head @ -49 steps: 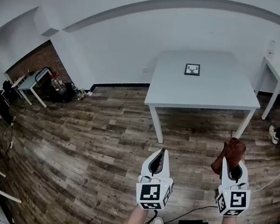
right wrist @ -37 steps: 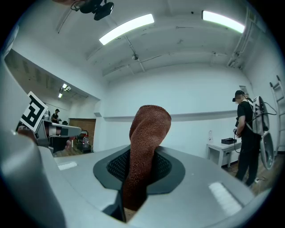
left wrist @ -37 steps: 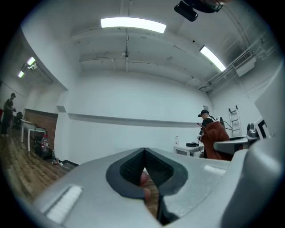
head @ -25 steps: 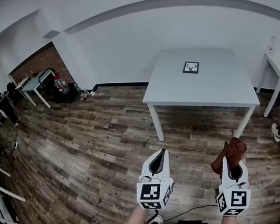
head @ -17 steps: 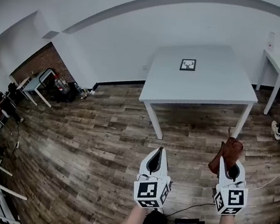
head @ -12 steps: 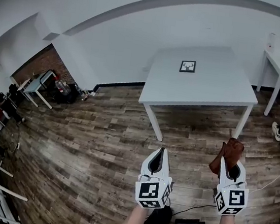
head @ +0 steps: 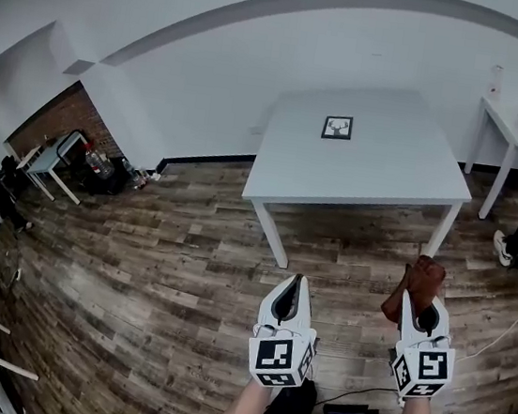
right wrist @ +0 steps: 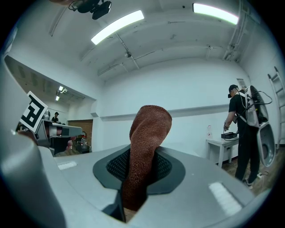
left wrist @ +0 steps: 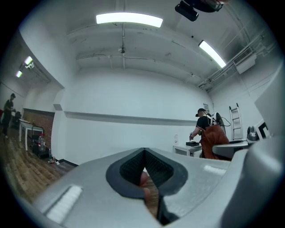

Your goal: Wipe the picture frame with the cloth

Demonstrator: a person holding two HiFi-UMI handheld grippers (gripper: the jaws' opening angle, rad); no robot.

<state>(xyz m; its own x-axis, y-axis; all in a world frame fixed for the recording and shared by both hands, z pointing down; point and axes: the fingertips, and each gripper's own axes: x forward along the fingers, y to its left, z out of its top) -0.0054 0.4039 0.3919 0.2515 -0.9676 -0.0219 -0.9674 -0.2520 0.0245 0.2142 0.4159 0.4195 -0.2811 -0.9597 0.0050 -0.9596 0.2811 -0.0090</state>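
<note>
The picture frame (head: 337, 127) lies flat near the surface's (head: 391, 176) far edge, well ahead of both tools. The right tool (head: 417, 303) pinches the cloth (head: 417, 277). The left tool (head: 296, 284), more directly in line with the frame, is pressed together and empty.

- Picture frame (head: 337, 127): small and square, with a dark border round a white picture bearing a dark antlered figure. It lies flat on the white desk (head: 386, 175), face up, in the far half of the top and roughly midway between the desk's left and right edges. Nothing touches it.
- Cloth (head: 417, 281): reddish-brown, knitted texture, bunched into a thick fold. It is clamped between the jaws of the right gripper (head: 419, 306), above the wooden floor. In the right gripper view the cloth (right wrist: 144, 151) rises upright out of the jaws to a rounded top.
- The cloth is well apart from the picture frame, on the near side of the desk.
</note>
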